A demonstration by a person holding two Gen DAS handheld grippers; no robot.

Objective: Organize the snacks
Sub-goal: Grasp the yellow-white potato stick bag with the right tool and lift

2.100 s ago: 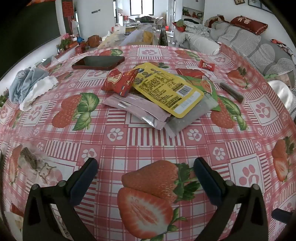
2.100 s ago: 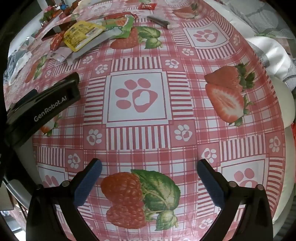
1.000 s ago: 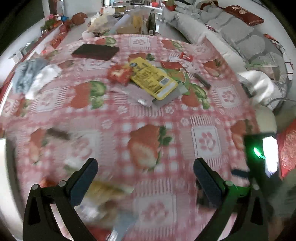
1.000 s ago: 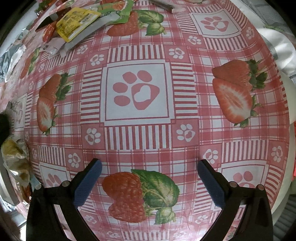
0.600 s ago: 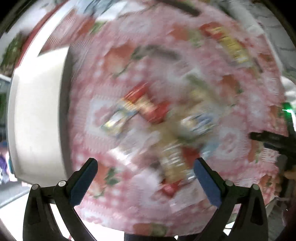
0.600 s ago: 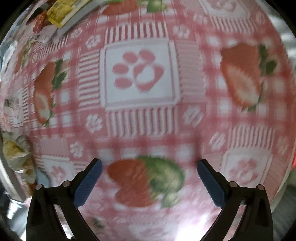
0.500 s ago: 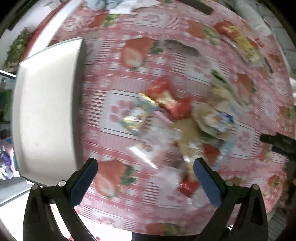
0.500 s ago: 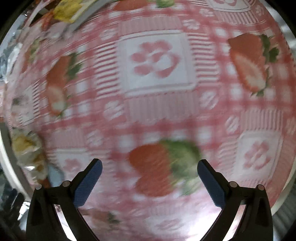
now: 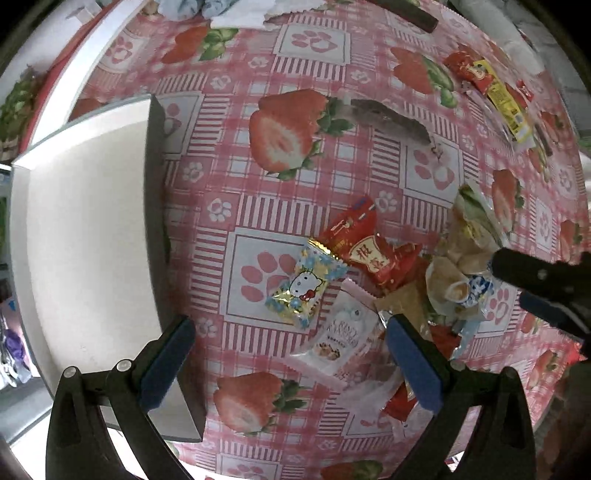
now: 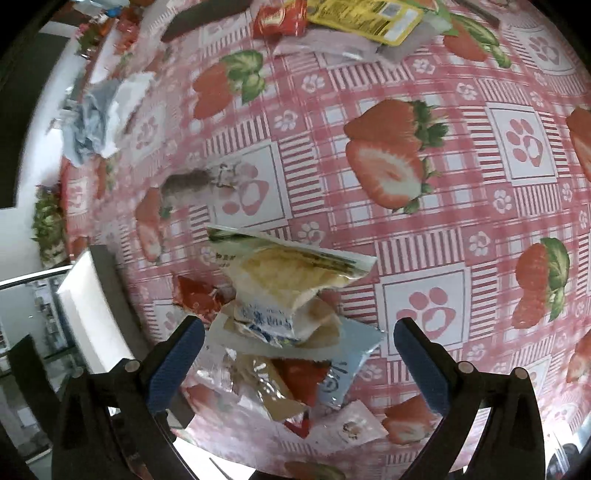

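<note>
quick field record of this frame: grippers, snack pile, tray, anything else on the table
left gripper: open, empty, above pile's near edge
right gripper: open, empty, over pile
snack pile: loose packets heaped on the tablecloth
Hello Kitty packet: at pile's tray-side edge
tray: white, no packets seen in it, beside pile
far packets: second group across table
cloth: crumpled, table edge

snack pile (image 9: 369, 288) right of tray (image 9: 81, 236), on table (image 9: 295, 177)

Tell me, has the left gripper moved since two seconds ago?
Yes. The left gripper has swung away from the yellow packet, now far off at upper right, and hangs open over the snack pile beside the white tray.
</note>
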